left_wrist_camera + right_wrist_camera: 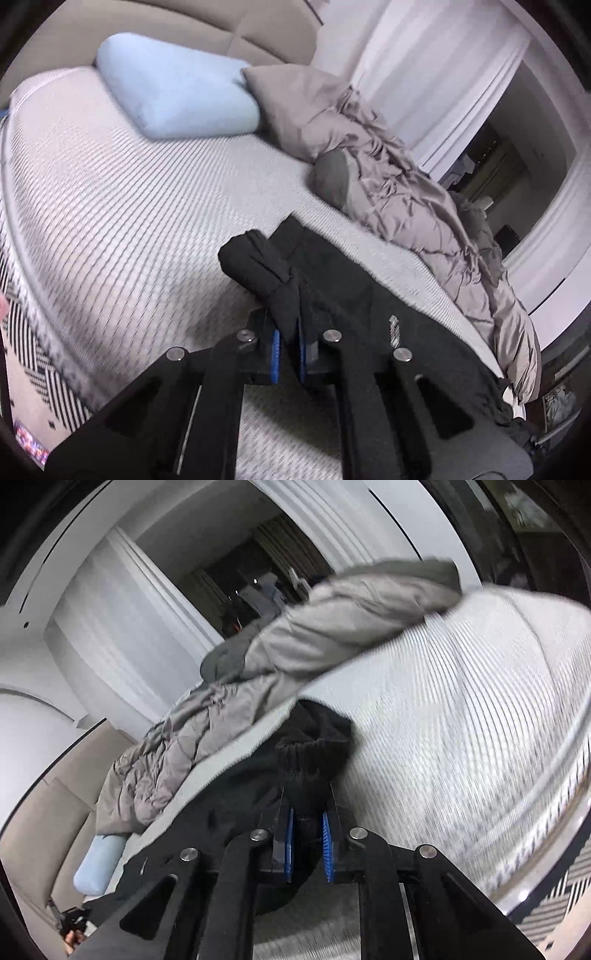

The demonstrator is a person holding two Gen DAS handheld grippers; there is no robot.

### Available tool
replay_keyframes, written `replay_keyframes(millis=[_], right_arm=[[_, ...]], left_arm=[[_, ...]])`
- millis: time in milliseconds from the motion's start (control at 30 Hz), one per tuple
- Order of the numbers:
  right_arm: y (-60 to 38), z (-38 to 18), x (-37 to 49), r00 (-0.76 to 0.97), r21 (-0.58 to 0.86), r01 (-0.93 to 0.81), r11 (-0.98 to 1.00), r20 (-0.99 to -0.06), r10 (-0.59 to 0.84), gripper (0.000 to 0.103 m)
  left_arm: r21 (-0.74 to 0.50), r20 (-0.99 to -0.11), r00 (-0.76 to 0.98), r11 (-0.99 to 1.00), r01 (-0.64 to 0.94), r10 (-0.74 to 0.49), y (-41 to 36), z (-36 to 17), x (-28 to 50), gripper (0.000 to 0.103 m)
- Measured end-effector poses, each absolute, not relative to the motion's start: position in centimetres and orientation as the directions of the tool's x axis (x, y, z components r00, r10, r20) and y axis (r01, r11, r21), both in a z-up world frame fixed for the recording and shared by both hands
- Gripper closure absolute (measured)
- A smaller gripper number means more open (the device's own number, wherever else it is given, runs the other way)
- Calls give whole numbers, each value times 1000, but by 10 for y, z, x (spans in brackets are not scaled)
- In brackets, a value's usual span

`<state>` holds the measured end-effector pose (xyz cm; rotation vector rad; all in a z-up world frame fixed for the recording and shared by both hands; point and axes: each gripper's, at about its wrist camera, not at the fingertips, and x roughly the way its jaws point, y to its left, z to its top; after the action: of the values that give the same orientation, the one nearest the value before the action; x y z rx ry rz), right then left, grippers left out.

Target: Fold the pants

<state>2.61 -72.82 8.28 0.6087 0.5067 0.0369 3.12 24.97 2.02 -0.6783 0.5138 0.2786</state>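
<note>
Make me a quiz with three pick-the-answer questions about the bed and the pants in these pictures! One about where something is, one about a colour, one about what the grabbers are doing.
1. Where is the blue pillow?
A. On the floor
B. At the head of the bed, by the headboard
C. On top of the pants

2. What colour are the pants?
A. Black
B. Red
C. White

3. What is the left gripper doing?
A. Hanging open over the pillow
B. Pinching the grey blanket
C. Shut on the pants

Answers:
1 B, the pillow lies at the far end against the padded headboard.
2 A, the cloth across the striped bed is black.
3 C, black cloth is pinched between its blue pads; the right gripper grips the pants too, at a ribbed cuff.
</note>
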Motion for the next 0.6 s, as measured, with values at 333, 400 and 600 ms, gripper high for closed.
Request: replay_keyframes(millis=[333,400,600], right_arm=[[-690,128,234,846,390,187,902,-530,54,87],[-680,124,276,829,312,234,921,-558,-22,59],[-659,101,318,784,215,312,925,-608,-123,28]], left_arm=[[-405,-618,775,792,-457,131,251,54,222,83],[-356,-655,738,796,-489,160,256,43,265,32],[-372,-671,730,792,-484,131,271,33,279,23]])
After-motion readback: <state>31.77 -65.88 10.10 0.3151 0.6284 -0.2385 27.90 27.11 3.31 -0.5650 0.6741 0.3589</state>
